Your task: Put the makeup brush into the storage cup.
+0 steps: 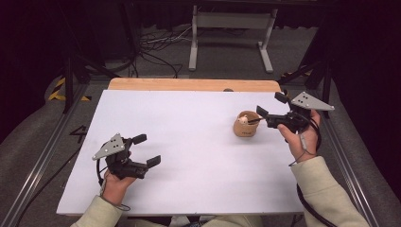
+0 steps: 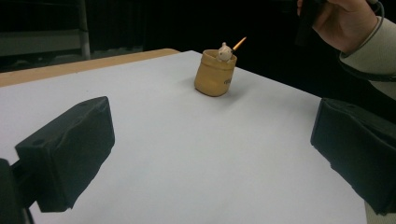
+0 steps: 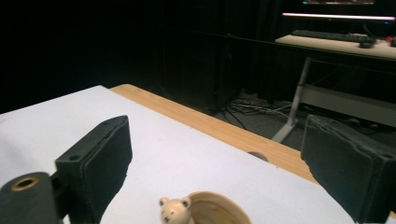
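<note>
A tan cup (image 1: 246,125) stands on the white tabletop (image 1: 179,156) at the right. A small bear-headed stick (image 1: 243,120) pokes out of it, and in the left gripper view an orange tip (image 2: 239,44) sticks up from the cup (image 2: 215,74) too. My right gripper (image 1: 272,105) hovers just right of and above the cup, jaws open and nothing between them. In the right gripper view its jaws (image 3: 215,168) straddle the air above the cup rim (image 3: 219,207) and bear head (image 3: 173,209). My left gripper (image 1: 146,150) rests open at the near left, far from the cup.
A wooden table edge (image 1: 194,85) runs along the far side. Beyond it a white metal stand (image 1: 231,28) and cables (image 1: 161,47) sit on the floor. Metal rails (image 1: 38,165) flank the table. A desk with a keyboard (image 3: 336,35) stands far off.
</note>
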`<state>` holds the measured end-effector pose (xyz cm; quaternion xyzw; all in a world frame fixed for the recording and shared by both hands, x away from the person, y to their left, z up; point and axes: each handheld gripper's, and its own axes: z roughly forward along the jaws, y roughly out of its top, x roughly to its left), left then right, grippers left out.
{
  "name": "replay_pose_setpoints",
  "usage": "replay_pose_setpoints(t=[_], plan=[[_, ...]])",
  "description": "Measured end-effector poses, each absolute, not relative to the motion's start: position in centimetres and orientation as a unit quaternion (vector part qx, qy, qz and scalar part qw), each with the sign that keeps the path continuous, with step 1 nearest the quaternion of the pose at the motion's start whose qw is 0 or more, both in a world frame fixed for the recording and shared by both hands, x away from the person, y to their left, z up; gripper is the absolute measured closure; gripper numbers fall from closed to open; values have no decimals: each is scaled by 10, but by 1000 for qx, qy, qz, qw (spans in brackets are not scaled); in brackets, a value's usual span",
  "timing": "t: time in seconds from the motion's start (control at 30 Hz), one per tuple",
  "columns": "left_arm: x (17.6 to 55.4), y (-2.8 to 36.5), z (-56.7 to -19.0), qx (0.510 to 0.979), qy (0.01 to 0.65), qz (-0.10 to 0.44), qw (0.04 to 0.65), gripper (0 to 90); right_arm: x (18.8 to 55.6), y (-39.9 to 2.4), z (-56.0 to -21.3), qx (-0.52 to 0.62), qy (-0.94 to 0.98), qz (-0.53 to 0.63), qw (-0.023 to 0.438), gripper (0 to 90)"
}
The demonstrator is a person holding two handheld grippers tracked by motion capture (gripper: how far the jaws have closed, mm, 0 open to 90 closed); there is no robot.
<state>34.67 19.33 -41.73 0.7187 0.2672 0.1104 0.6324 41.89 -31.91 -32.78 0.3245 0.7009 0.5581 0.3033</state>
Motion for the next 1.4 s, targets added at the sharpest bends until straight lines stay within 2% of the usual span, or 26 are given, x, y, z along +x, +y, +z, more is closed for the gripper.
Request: replay_pose_setpoints(t=[0.37, 0.67, 0.97, 1.4], plan=[[338, 205, -418, 718, 264, 114, 634, 4, 386, -325, -337, 291, 712, 573, 283, 18], [332, 213, -423, 723, 264, 116, 628, 4, 369, -326, -357, 282, 718, 580, 262, 7], [331, 218, -426, 722, 269, 117, 626, 4, 360, -323, -375, 267, 724, 586, 248, 6], [331, 221, -434, 722, 273, 117, 625, 6, 353, -308, -420, 264, 732, 590, 216, 6]])
